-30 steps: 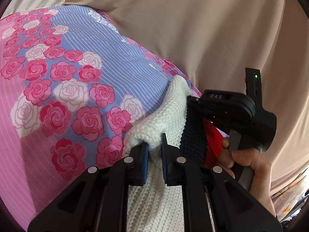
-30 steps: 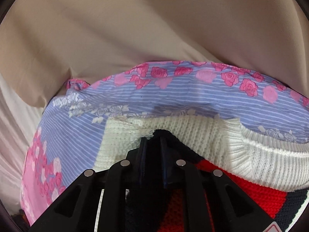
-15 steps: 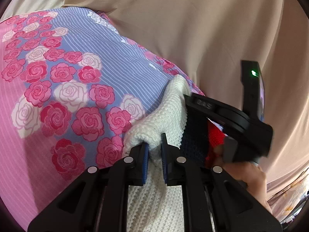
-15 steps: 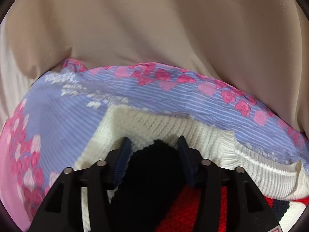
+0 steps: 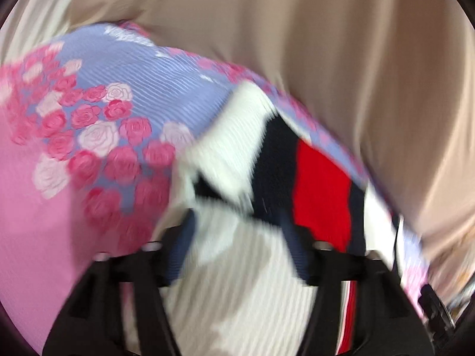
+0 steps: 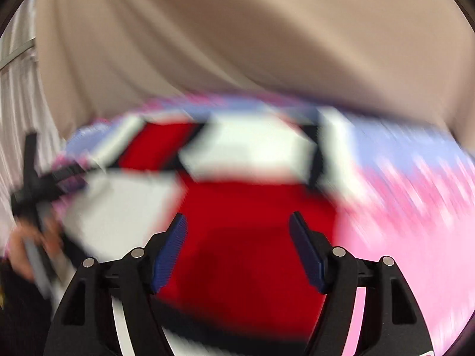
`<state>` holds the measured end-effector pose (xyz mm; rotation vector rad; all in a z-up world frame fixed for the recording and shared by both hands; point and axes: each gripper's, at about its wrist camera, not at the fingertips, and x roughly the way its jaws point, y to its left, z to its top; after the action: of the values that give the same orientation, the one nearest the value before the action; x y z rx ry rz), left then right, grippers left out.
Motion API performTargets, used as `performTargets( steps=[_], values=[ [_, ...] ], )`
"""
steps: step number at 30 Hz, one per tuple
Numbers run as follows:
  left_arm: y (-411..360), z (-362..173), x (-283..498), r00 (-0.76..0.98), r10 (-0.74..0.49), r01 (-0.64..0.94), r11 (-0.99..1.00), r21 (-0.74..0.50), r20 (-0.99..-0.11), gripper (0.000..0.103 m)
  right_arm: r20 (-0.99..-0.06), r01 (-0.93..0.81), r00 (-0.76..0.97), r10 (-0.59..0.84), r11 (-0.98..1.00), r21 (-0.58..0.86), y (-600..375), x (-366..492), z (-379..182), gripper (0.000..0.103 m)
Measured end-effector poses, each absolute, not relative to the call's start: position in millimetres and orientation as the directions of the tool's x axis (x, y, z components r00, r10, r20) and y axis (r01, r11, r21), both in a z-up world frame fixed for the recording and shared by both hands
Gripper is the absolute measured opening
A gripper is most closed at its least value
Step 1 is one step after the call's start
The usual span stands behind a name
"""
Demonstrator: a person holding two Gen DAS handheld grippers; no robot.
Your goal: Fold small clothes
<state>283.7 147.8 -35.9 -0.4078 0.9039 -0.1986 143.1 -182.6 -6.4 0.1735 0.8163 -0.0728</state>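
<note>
A small knit sweater [image 5: 267,160] in white, navy and red lies on the rose-print bedsheet [image 5: 98,136]. Both views are blurred by motion. My left gripper [image 5: 239,237] stands open just above the sweater's white part, with nothing between its blue pads. In the right wrist view the same sweater [image 6: 237,195] fills the centre, a white folded panel lying over its red band. My right gripper [image 6: 239,237] is open over the red knit and holds nothing. At the left edge of that view, a hand holds the left gripper's handle [image 6: 32,184].
The pink and lilac floral sheet [image 6: 415,213] extends to the right of the sweater. A beige draped cloth [image 5: 326,44] rises behind the bed and covers the far side. A paler curtain [image 6: 17,89] hangs at the far left.
Both grippers have opened and let go of the sweater, the right one first. Both have pulled back, and the sweater now lies folded on the sheet. The right gripper has left the left view.
</note>
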Motion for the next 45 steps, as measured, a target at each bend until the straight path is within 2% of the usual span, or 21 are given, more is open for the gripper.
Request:
performTargets(
  steps=[2,6,8,10,13,19,20,22,23,24,25,27,28,29,31,36,41,45],
  values=[
    [146.1,-25.9,253.0,0.576,-0.309,0.065,0.940,-0.334,-0.757,0.080,-0.780,0.225,0.623,-0.063,0.969,0.102,-212.4,84.5,-28.2,0.070],
    [164.9,-28.7,179.8,0.514,-0.201,0.117,0.980,-0.164,-0.834,0.087,-0.823,0.304,0.564,-0.073,0.945,0.124,-228.8,4.9,-59.2,0.070],
    [182.3,-38.4,151.1,0.449,-0.203,0.096,0.979,-0.180,-0.870,0.087,-0.815,0.287,0.578,0.038,0.926,0.247,-222.3,-18.1,-68.3,0.070],
    [198.8,-45.0,121.3,0.405,-0.249,0.080,0.968,-0.237,-0.880,0.088,-0.807,0.254,0.580,0.111,0.917,0.309,-211.6,-26.2,-75.9,0.070],
    [205.8,-43.6,85.6,0.389,-0.247,0.088,0.969,-0.231,-0.888,0.090,-0.797,0.179,0.593,0.113,0.947,0.267,-181.3,-25.7,-80.1,0.074],
    [205.7,-44.7,61.1,0.439,-0.314,0.095,0.948,-0.304,-0.842,0.091,-0.743,0.089,0.628,0.230,0.928,0.362,-154.8,-4.7,-79.6,0.074],
    [208.3,-45.0,62.4,0.452,-0.341,0.085,0.936,-0.341,-0.824,0.090,-0.743,0.095,0.633,0.218,0.930,0.354,-151.7,-3.6,-77.4,0.073],
    [211.4,-46.5,64.1,0.468,-0.360,0.065,0.925,-0.375,-0.807,0.089,-0.736,0.091,0.639,0.223,0.928,0.361,-152.8,1.8,-75.7,0.057],
    [211.3,-46.2,65.3,0.473,-0.368,0.060,0.920,-0.387,-0.801,0.083,-0.730,0.090,0.646,0.221,0.928,0.361,-150.9,2.2,-74.6,0.049],
    [209.8,-46.3,66.0,0.471,-0.374,0.061,0.917,-0.394,-0.799,0.077,-0.731,0.090,0.645,0.223,0.927,0.363,-152.3,2.2,-74.8,0.027],
    [208.5,-46.0,66.7,0.469,-0.374,0.060,0.917,-0.393,-0.800,0.066,-0.731,0.089,0.639,0.239,0.921,0.378,-154.5,3.6,-76.0,0.015],
    [205.5,-46.6,70.9,0.454,-0.389,0.059,0.911,-0.409,-0.802,0.046,-0.708,0.096,0.649,0.278,0.893,0.439,-162.0,3.6,-74.6,0.014],
    [206.5,-47.4,72.1,0.441,-0.405,0.051,0.902,-0.429,-0.801,0.026,-0.694,0.091,0.661,0.287,0.887,0.453,-165.7,0.9,-69.9,0.012],
    [208.2,-46.9,71.7,0.432,-0.422,0.044,0.892,-0.449,-0.797,0.014,-0.675,0.088,0.683,0.280,0.886,0.456,-169.3,-5.3,-61.8,0.012],
    [210.7,-41.4,66.7,0.424,-0.459,0.057,0.874,-0.482,-0.781,0.013,-0.641,0.079,0.718,0.270,0.884,0.461,-177.7,-17.4,-46.8,0.011],
    [205.8,-9.9,32.8,0.443,-0.482,0.168,0.873,-0.458,-0.756,0.012,-0.599,0.095,0.768,0.227,0.884,0.458,-205.8,-51.4,-22.3,0.008],
    [201.1,15.2,-3.7,0.434,-0.552,0.284,0.834,-0.474,-0.712,0.011,-0.615,0.111,0.765,0.192,0.901,0.420,-222.6,-87.4,-15.0,0.006],
    [196.3,26.1,-28.7,0.424,-0.581,0.342,0.813,-0.471,-0.695,0.012,-0.668,0.082,0.715,0.204,0.925,0.371,-224.0,-109.7,-20.9,0.004]
  ],
)
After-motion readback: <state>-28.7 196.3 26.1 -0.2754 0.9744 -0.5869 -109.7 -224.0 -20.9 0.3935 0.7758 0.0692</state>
